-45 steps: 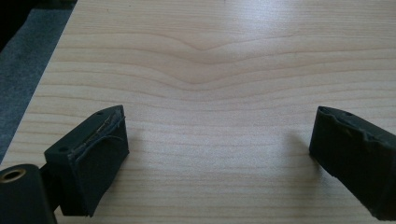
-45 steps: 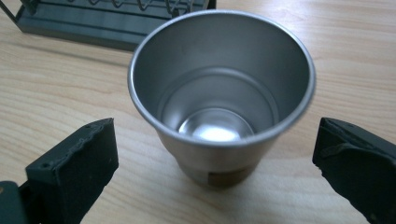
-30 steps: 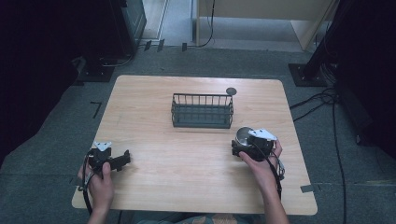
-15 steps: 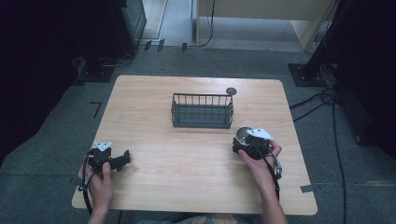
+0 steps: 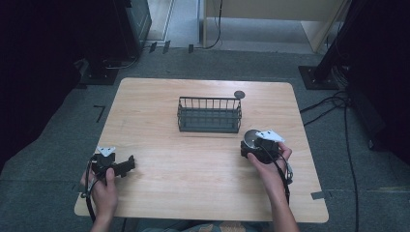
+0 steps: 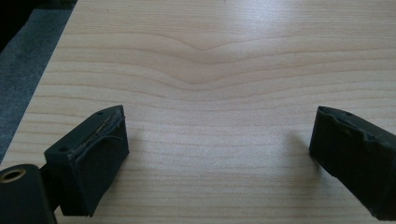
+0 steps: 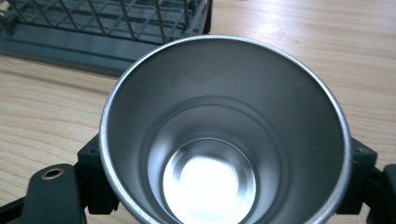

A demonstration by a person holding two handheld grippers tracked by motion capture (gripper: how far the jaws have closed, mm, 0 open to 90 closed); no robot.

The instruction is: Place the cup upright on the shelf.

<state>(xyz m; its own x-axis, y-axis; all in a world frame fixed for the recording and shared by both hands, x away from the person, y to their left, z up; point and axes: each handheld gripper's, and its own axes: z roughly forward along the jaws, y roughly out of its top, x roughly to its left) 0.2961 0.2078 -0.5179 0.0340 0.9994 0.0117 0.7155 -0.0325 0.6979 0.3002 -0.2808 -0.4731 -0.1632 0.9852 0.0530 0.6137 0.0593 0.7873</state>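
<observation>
The right tongs [image 5: 252,147] were clamped on a steel cup [image 7: 224,135], one jaw on each side of its wall, holding it near the right front of the desk [image 5: 193,188] just in front of a wire basket [image 5: 209,115]. The left tongs [image 6: 219,154] rested at the left front of the desk with jaws wide apart and nothing between them
</observation>
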